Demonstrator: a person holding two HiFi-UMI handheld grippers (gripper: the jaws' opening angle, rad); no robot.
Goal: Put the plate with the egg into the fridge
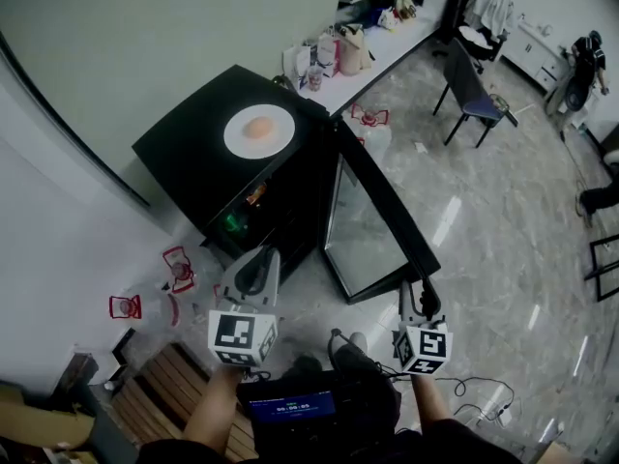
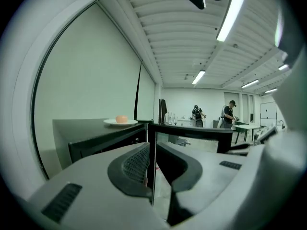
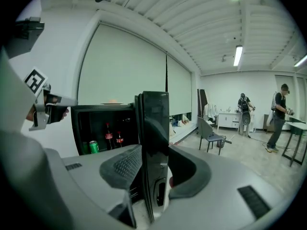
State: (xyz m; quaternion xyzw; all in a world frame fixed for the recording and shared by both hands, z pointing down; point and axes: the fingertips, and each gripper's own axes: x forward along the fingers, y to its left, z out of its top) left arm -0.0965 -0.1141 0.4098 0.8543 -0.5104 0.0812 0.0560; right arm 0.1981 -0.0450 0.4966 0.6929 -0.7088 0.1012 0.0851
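Note:
A white plate [image 1: 232,135] carrying an egg [image 1: 257,129] rests on top of the black mini fridge [image 1: 189,158]. The fridge's glass door [image 1: 372,225] stands swung wide open to the right. My right gripper [image 1: 423,293] is at the door's free edge, and in the right gripper view its pads sit against both faces of the door [image 3: 154,128], so the right gripper [image 3: 154,178] is shut on it. My left gripper [image 1: 259,257] hangs low before the fridge opening; the left gripper [image 2: 152,176] has a narrow gap and holds nothing. Plate [image 2: 120,122] and egg [image 2: 122,119] show beyond.
Inside the fridge stand a green can [image 3: 94,147] and bottles [image 3: 109,137]. A long table [image 1: 372,56] with bags runs along the wall, with a chair [image 1: 469,90] beside it. Red-and-white items [image 1: 179,264] lie on the floor at left. People [image 3: 244,109] stand far back.

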